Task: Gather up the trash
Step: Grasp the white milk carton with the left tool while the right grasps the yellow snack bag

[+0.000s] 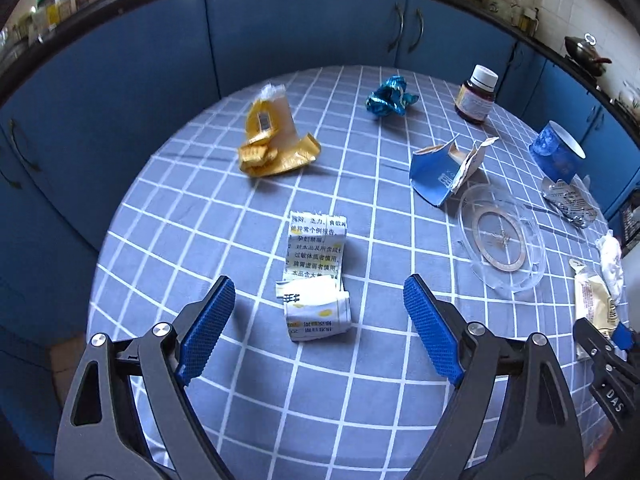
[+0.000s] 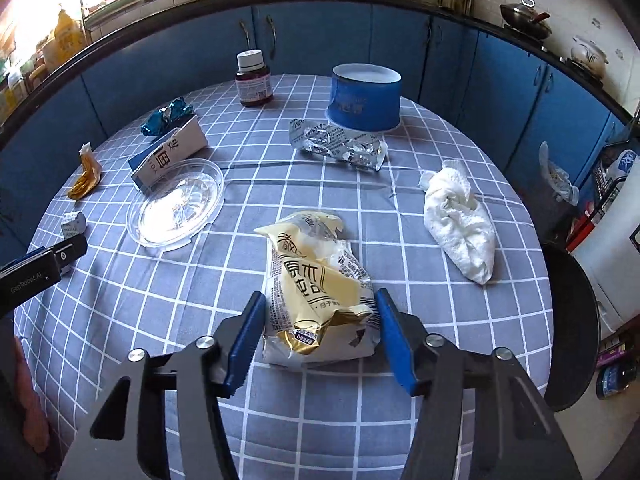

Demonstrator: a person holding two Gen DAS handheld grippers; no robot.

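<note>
On the table: checked blue-grey cloth (image 1: 240, 220)
Left gripper (image 1: 318, 312): wide open, empty, around folded white printed paper leaflet (image 1: 316, 276)
Right gripper (image 2: 316, 332): open, flanking crumpled yellow-white snack wrapper (image 2: 320, 280), not clamped

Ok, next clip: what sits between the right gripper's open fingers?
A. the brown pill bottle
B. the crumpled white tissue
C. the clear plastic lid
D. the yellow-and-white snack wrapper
D: in the right wrist view the right gripper is open on either side of the yellow-and-white snack wrapper, while the tissue, lid and bottle lie farther off.
</note>
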